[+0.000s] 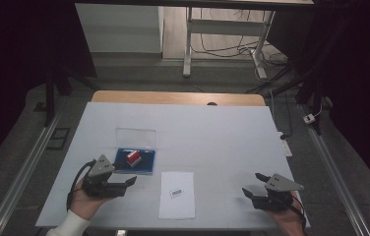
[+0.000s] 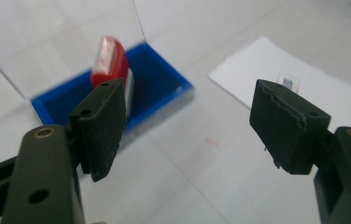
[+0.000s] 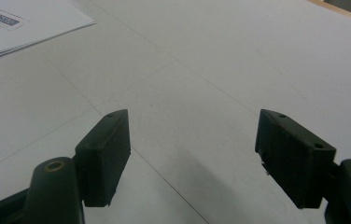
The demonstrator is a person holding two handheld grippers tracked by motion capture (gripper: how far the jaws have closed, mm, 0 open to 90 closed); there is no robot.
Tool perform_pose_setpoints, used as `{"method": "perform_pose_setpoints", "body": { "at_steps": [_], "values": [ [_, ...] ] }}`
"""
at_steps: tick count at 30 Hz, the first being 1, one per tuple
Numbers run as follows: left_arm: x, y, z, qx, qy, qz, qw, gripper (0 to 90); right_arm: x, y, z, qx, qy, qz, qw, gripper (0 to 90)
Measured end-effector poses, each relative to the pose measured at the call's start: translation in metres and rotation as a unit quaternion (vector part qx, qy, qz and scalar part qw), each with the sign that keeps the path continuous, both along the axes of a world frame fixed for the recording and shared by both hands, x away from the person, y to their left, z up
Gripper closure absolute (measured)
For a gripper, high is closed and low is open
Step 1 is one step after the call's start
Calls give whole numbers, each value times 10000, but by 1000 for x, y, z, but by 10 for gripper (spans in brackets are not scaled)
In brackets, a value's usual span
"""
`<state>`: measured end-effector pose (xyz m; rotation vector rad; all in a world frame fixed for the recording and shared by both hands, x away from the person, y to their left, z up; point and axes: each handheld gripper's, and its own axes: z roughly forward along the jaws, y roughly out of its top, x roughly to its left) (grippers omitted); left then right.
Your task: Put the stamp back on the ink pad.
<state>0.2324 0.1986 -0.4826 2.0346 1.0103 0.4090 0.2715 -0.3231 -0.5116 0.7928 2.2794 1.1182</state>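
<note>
the left gripper (image 1: 130,185) sits at the table's (image 1: 222,132) near-left, jaws spread wide with nothing between them, just short of the blue tray (image 1: 135,161). the tray lies flat, its clear lid (image 1: 135,136) standing up behind it, and a red-and-white stamp (image 1: 133,158) stands inside, tilted. right of the tray lies a white sheet (image 1: 177,194) with a small barcode label (image 1: 176,192). at far right, well apart, the right gripper (image 1: 252,186) holds its jaws spread and empty above bare tabletop.
</note>
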Motion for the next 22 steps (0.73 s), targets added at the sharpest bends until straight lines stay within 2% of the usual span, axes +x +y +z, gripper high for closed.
{"method": "perform_pose_setpoints", "body": {
  "at_steps": [4, 8, 13, 22],
  "values": [
    [-13, 7, -12, -29, 84, 14, 10000, 277, -1, 0, 0, 69, 2, 56, 10000, 261],
    [-16, 10, -23, 1, 184, 61, 9998, 279, -2, 1, 1, 67, -16, 107, 9999, 260],
    [-14, 10, -23, 13, 105, 47, 9999, 284, -2, 0, 2, 118, -37, 112, 9999, 260],
    [-14, 11, -24, 25, 139, 73, 9999, 285, -2, 2, 2, 110, -49, 151, 9998, 259]
  ]
}}
